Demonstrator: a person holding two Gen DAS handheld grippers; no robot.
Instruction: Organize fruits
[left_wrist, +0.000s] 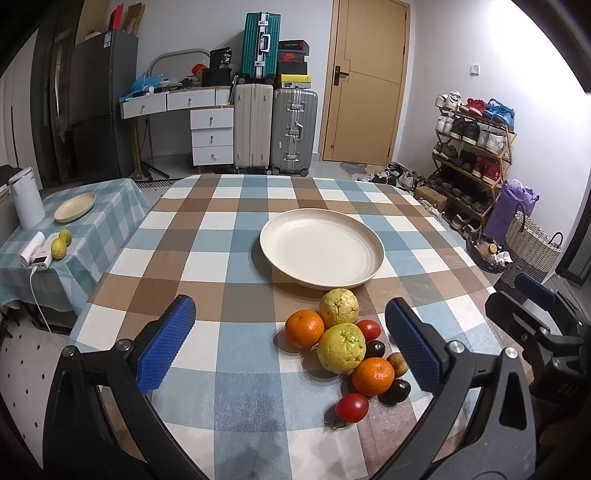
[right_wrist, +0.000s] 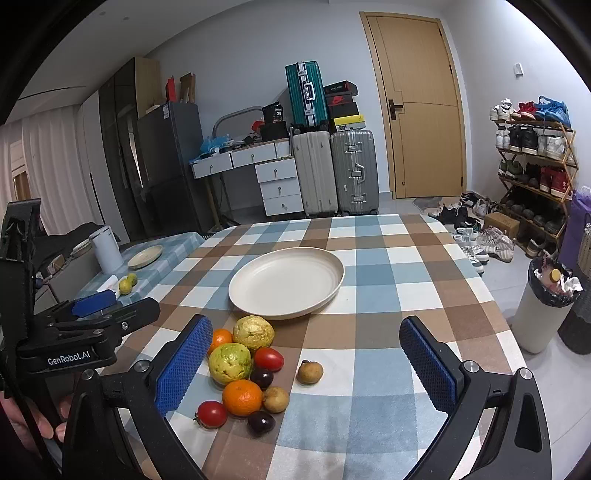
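A cream plate (left_wrist: 321, 254) (right_wrist: 286, 282) sits empty in the middle of the checked table. In front of it lies a cluster of fruit: two yellow-green guavas (left_wrist: 341, 347) (right_wrist: 229, 362), two oranges (left_wrist: 373, 376) (right_wrist: 242, 397), two red tomatoes (left_wrist: 351, 407) (right_wrist: 211, 414), dark plums (right_wrist: 261, 422) and small brown fruits (right_wrist: 310, 372). My left gripper (left_wrist: 291, 349) is open and empty, above the table with the fruit near its right finger. My right gripper (right_wrist: 306, 369) is open and empty, with the fruit by its left finger.
A side table at the left holds a small plate (left_wrist: 75, 207), a white kettle (left_wrist: 26, 201) and two green-yellow fruits (left_wrist: 58, 247). Suitcases, drawers, a door and a shoe rack stand behind. A bin (right_wrist: 543, 310) stands right of the table.
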